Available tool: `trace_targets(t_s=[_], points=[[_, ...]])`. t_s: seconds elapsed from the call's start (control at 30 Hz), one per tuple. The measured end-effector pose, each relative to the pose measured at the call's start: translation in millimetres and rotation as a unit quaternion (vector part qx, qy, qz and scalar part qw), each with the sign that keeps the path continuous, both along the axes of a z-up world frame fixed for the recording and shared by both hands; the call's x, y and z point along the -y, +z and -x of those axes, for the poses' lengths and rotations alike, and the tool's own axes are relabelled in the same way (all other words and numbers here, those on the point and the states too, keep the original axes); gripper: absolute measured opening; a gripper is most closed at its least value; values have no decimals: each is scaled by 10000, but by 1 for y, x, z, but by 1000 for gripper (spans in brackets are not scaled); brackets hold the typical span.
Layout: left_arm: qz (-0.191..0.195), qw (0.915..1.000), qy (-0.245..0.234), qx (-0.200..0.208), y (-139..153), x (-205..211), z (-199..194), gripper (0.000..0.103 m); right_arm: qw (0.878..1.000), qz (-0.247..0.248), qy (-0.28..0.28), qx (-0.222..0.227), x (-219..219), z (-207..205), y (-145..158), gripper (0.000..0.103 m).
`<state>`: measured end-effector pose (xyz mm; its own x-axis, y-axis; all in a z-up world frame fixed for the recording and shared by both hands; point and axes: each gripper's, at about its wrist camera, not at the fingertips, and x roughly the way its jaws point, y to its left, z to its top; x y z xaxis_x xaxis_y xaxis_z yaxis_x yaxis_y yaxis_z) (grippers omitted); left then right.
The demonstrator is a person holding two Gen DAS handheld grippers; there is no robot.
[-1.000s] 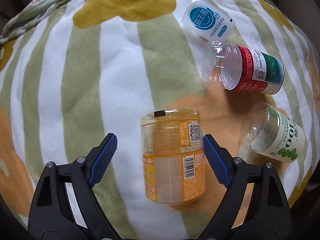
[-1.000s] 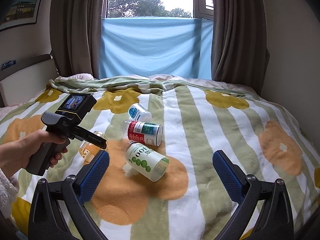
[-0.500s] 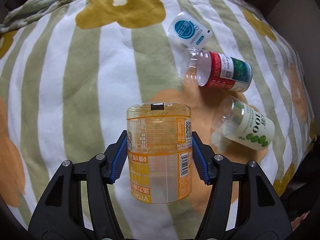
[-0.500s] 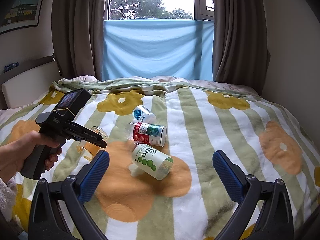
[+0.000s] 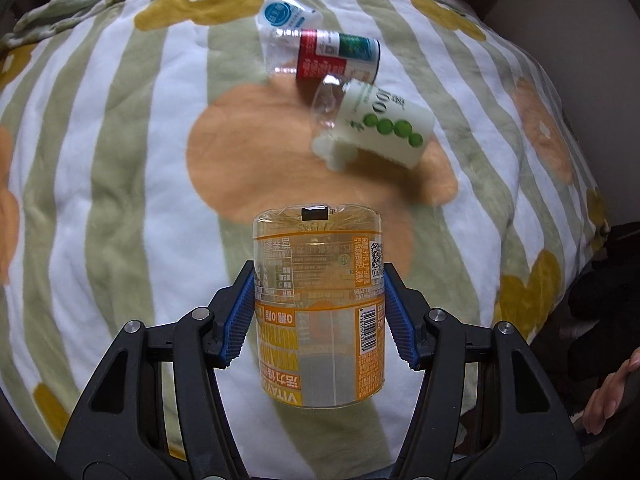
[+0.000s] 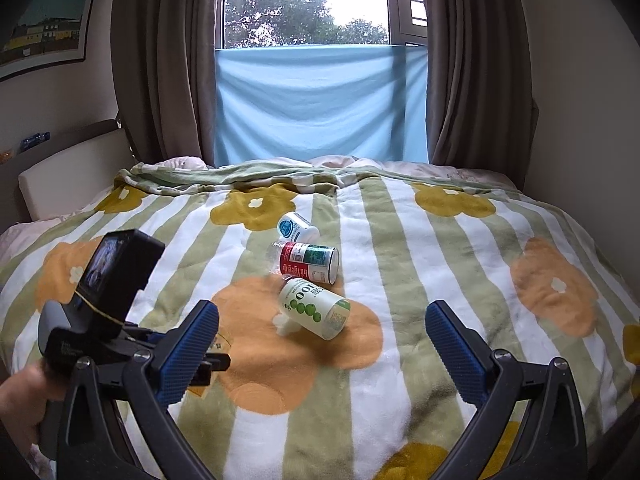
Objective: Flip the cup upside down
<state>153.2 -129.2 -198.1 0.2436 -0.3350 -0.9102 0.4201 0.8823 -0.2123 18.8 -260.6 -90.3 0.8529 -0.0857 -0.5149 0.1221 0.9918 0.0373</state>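
The cup is a clear plastic cup with an orange and yellow label [image 5: 320, 312]. My left gripper [image 5: 319, 312] is shut on it, blue pads on both sides of its middle, and holds it above the striped blanket [image 5: 120, 168]. Its closed base points away from the camera. My right gripper [image 6: 320, 352] is open and empty over the bed's near part. In the right wrist view the left gripper's handle and camera [image 6: 108, 304] sit at the left; the cup is almost hidden behind my right gripper's left finger.
Three other cups lie on their sides on the blanket: a white one with green dots [image 5: 376, 124] [image 6: 314, 307], a red and green one [image 5: 332, 58] [image 6: 306, 260], and a white and blue one [image 5: 286, 16] [image 6: 297, 227]. Curtains and a window stand beyond the bed.
My left gripper closed on the orange cup and lifted it off the blanket, drawing back toward the near side. My right gripper stayed open and hardly moved.
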Motion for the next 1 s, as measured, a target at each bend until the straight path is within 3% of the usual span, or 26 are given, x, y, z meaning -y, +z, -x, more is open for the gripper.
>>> trace_targets(t_s=[0.43,0.73,0.8,0.87,1.0], points=[[-403,9991,22,-96,-50,16,20,57,9948,-469,305,-848,8,6,-37,103],[-282,9996,-26,59,-51,20,16,57,9918,-632,274,-1079,14,4,-49,103],[-291,9995,-8,136,-46,18,17,66,9911,-684,301,-1103,15,2,-50,103],[-451,9981,118,392,-36,13,18,103,9903,-745,337,-1123,15,1,-50,103],[-585,9935,175,961,-8,-4,25,103,9850,-1037,559,-1259,17,-7,-49,103]])
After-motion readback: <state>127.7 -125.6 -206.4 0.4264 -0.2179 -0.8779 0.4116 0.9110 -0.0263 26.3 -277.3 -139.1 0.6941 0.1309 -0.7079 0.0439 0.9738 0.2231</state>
